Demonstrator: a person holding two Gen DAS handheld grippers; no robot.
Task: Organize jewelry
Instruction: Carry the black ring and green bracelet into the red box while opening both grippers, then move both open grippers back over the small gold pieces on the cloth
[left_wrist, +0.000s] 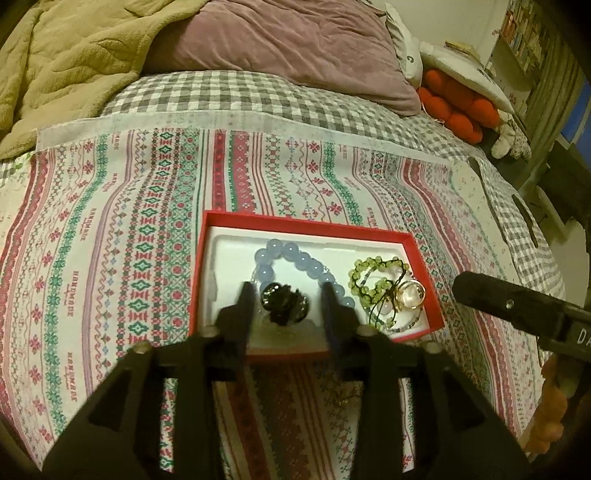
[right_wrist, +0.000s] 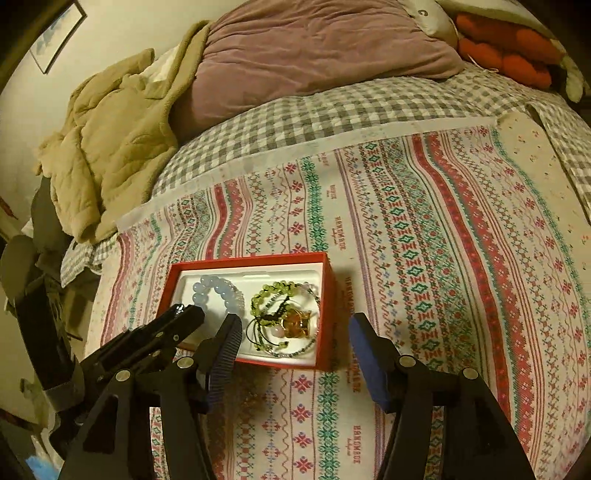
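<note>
Blanket (left_wrist: 66, 55), tan and quilted, fills upper left of my left wrist view; mauve pillow (left_wrist: 295, 44) top centre, orange plush (left_wrist: 458, 107) upper right. Patterned cloth (left_wrist: 110, 240) covers the bed across the middle of the frame.

Red box (left_wrist: 295, 221) sits centre, white liner inside. My left gripper (left_wrist: 288, 295) is low centre, over the near left part of the box, jaws parted with a black bead bracelet (left_wrist: 284, 304) between the fingers; I can't tell if the pads touch it, looks loose, so I call it open. Blue bead bracelet (left_wrist: 295, 258) loops just behind and around the black one. Right of that, still in the box, green bead bracelet (left_wrist: 373, 277) tangled with dark cord, and a gold ring (left_wrist: 412, 293) touching it at the box's right end. Far right edge: my other tool's black finger pokes in.

Right wrist view: left tool at lower left, tip at the box's near left corner. Right gripper (right_wrist: 295, 350) bottom centre, jaws wide apart, holding nothing, left finger over the box's near edge, right finger over bare cloth right of the box.
</note>
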